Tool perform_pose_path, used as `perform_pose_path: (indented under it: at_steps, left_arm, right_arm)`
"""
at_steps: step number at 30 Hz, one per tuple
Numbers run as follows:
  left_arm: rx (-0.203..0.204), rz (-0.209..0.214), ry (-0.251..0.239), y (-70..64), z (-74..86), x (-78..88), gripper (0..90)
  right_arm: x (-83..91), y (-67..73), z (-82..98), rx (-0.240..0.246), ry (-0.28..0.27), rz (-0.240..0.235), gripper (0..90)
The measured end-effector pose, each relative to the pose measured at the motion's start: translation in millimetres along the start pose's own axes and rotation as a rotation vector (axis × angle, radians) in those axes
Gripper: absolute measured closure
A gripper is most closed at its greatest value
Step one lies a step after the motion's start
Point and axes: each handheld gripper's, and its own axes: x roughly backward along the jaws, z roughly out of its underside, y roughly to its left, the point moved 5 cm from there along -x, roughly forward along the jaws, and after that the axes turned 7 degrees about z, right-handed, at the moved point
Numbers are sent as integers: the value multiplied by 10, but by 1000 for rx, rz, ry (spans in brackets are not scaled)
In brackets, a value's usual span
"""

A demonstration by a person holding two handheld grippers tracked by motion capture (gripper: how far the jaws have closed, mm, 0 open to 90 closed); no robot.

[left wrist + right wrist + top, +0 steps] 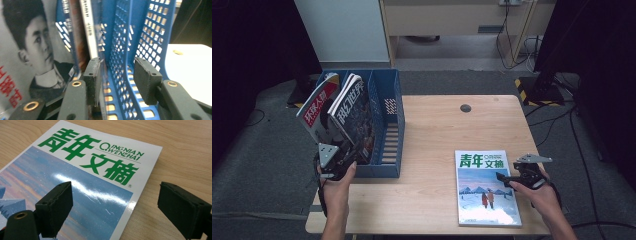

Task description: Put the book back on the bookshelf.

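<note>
At table left, our left gripper (343, 159) sits at the front of the blue rack (388, 125), jaws partly apart, straddling a rack divider; pads press nothing. Two magazines (347, 112) lean in the rack's left slots, just beside the left pad (92, 80). At table right, our right gripper (504, 177) hovers over the green-titled magazine (486, 187) lying flat on the table (432, 135), jaws wide, nothing gripped.

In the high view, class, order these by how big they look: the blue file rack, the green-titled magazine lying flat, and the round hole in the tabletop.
1. Blue file rack, largest.
2. Green-titled magazine, clearly smaller.
3. Round hole, by far the smallest.
</note>
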Motion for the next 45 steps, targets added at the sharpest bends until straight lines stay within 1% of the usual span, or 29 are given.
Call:
perform_pose_path:
  at_steps: [2,5,7,10,12,15,18,22,24,29,31,32,36,38,40,42,45]
  left_arm:
    - [-9,10,12,-48,-1,-22,565]
    - [-33,27,37,-110,13,-68,550]
    - [-38,41,44,-150,21,-100,540]
    - [-58,49,49,-205,16,-139,522]
    - [-76,58,59,-243,11,-167,499]
    - [-79,79,77,-296,23,-211,460]
    - [-90,90,102,-332,48,-249,420]
    - [-90,94,105,-363,47,-270,385]
    - [-86,103,106,-390,49,-274,380]
    - [-107,122,123,-450,65,-307,356]
    - [-102,145,123,-477,69,-328,344]
    - [-102,166,123,-504,69,-340,336]
    - [-127,188,134,-594,90,-376,313]
    - [-141,207,143,-646,103,-393,298]
    - [-137,238,144,-704,102,-404,284]
    - [-150,237,146,-748,95,-409,278]
    - [-156,251,157,-806,107,-421,263]
  right_arm:
    - [-4,1,0,-1,1,1,133]
    - [-3,8,-2,1,4,-1,132]
    - [-4,12,-2,6,4,0,132]
    - [-13,26,-2,5,6,0,131]
    - [-18,28,-3,16,6,2,130]
    - [-17,42,-4,20,10,-4,126]
    - [-21,43,-1,14,13,-4,123]
    - [-24,48,-1,12,15,-6,119]
    - [-20,49,-2,11,15,-6,118]
    - [-18,39,-2,14,12,-5,103]
    - [-21,33,-1,15,11,-6,100]
    - [-23,30,1,16,13,-8,98]
    - [-23,27,7,6,22,-8,92]
    - [-25,25,9,3,21,-7,91]
    - [-27,27,13,6,25,-8,89]
    - [-26,29,13,11,23,-9,89]
    - [-26,30,12,7,22,-11,87]
